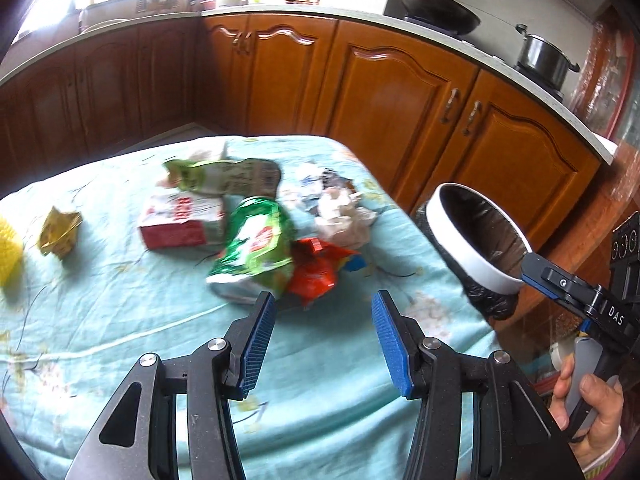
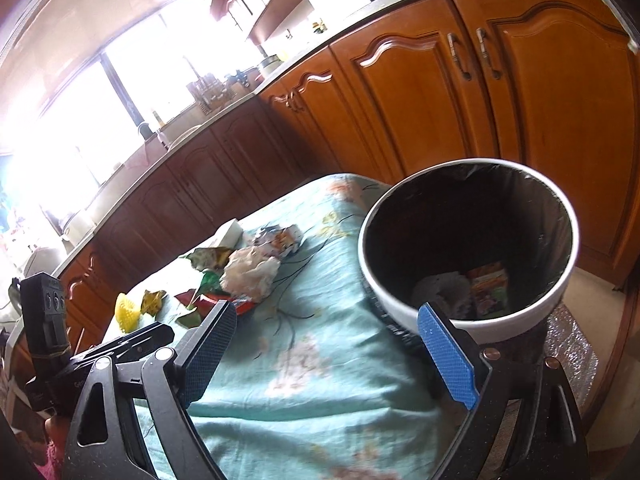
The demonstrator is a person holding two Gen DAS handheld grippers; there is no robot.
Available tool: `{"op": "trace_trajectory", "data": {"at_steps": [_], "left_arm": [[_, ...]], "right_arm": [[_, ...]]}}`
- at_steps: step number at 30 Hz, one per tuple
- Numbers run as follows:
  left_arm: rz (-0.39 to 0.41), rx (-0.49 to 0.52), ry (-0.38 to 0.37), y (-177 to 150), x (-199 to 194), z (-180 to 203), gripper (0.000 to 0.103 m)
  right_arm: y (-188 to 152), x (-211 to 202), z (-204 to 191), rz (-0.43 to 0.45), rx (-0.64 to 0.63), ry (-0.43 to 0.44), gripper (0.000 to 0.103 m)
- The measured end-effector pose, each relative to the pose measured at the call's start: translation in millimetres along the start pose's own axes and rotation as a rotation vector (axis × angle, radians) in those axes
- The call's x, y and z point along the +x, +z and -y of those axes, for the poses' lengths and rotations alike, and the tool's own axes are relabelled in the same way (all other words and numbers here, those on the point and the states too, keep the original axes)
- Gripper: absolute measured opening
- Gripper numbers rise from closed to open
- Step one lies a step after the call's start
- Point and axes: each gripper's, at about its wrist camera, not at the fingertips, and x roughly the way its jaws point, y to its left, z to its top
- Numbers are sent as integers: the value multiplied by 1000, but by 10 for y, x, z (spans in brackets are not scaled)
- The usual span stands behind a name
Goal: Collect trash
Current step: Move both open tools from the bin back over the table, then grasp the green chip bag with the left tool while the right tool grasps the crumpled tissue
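Observation:
A heap of trash lies on the table's pale blue floral cloth [image 1: 120, 340]: a green wrapper [image 1: 256, 244], a red wrapper [image 1: 316, 268], a red-and-white carton [image 1: 180, 220], crumpled tissue [image 1: 344, 216] and a gold wrapper [image 1: 60, 232]. My left gripper [image 1: 324, 298] hovers just in front of the green and red wrappers, open and holding nothing. A white-rimmed bin [image 2: 568, 240] with a black liner stands off the table's right edge. It holds a colourful packet [image 2: 490, 288] and some paper. My right gripper [image 2: 328, 310] is wide open and empty, near the bin's front rim.
Wooden kitchen cabinets [image 1: 400, 100] run behind the table and bin under a counter with a wok [image 1: 440, 8] and a pot [image 1: 544, 56]. A yellow object [image 1: 8, 252] sits at the table's left edge. A hand [image 1: 592, 412] holds the right gripper's grip.

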Motion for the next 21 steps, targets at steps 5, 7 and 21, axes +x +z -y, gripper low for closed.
{"op": "trace_trajectory", "data": {"at_steps": [5,7,21], "left_arm": [[-10,-29,19,-59,-51,-201,50],[-11,-31,21,-47,-47,-256,50],[-30,79,19,168,241,-316,51]], "right_arm": [[-81,156,-192,-38,-28,19,93],[-100,214,-254,-51,-38,26,93],[21,731,-493,-121,-67,72,89]]}}
